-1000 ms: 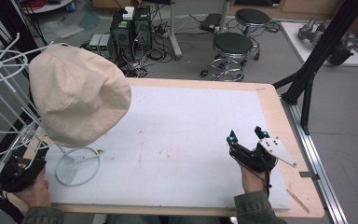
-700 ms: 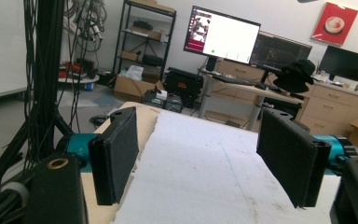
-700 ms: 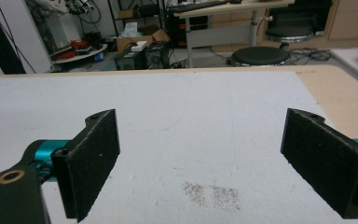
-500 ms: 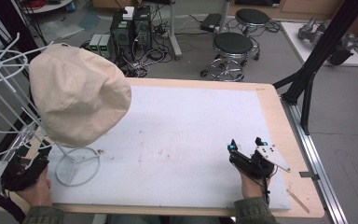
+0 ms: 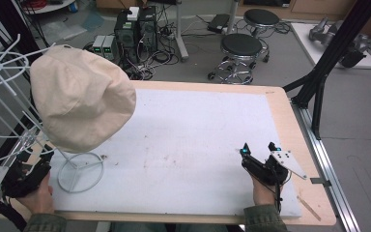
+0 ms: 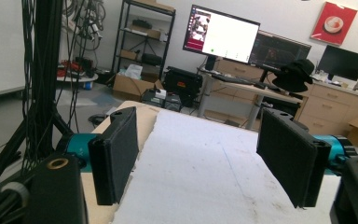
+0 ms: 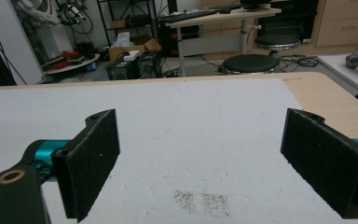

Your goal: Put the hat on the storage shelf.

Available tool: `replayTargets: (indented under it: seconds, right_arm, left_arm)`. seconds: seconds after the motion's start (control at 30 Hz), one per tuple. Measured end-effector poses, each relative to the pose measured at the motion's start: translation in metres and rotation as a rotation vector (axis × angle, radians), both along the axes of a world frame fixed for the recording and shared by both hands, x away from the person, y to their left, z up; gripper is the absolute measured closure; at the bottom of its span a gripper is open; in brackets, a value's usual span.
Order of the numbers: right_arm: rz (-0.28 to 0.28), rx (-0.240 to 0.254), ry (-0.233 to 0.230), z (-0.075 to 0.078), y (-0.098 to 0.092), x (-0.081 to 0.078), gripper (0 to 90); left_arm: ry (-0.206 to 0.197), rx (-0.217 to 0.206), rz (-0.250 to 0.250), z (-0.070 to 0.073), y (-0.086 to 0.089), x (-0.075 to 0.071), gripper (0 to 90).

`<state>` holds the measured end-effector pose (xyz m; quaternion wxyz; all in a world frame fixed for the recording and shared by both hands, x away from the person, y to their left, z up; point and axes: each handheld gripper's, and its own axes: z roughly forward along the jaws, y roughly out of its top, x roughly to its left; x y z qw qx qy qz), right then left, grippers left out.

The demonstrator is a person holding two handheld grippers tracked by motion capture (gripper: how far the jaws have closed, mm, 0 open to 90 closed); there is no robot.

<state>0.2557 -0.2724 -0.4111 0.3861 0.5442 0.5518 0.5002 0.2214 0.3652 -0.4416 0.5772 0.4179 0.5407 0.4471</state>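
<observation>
A beige cloth hat (image 5: 79, 108) sits on a white wire stand (image 5: 79, 172) at the table's left side. My left gripper (image 5: 35, 163) is low at the near left corner, beside the stand's base ring and below the hat. Its jaws stand open with nothing between them (image 6: 205, 163). My right gripper (image 5: 259, 150) rests near the front right of the white sheet (image 5: 193, 130), open and holding nothing (image 7: 214, 163). Its grey three-cornered plate (image 5: 287, 162) points right. Both face the far side of the table.
The white sheet covers most of the wooden table (image 5: 292, 121). A white wire rack (image 5: 2, 67) stands off the left edge. Black tripod legs (image 5: 319, 82) rise at the right. Stools (image 5: 241, 46) and computer boxes (image 5: 135, 26) stand on the floor beyond the far edge.
My right gripper has drawn back a little toward the near edge and slightly right. The left gripper and the hat have hardly moved.
</observation>
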Motion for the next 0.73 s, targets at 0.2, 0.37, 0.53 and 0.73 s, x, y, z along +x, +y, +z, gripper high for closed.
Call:
replayTargets:
  seconds: [0.2,0.37,0.53,0.73]
  right_arm:
    - [-0.005,0.002,0.007,-0.0004,0.0001,0.0003,10.8]
    - [-0.005,0.006,0.005,-0.0003,0.0001,-0.0001,10.8]
    - [-0.005,0.013,0.014,-0.0005,-0.0002,0.0003,10.8]
    - [-0.01,0.018,0.018,-0.0008,-0.0014,0.0009,10.8]
  left_arm:
    - [-0.001,0.0,0.002,0.0,0.0,-0.0002,29.4]
    - [0.0,0.003,0.0,-0.0001,0.0001,0.0001,29.4]
    - [-0.001,0.0,0.0,0.0,0.0001,0.0003,29.4]
    - [0.002,0.0,0.0,-0.0001,0.0004,0.0008,29.4]
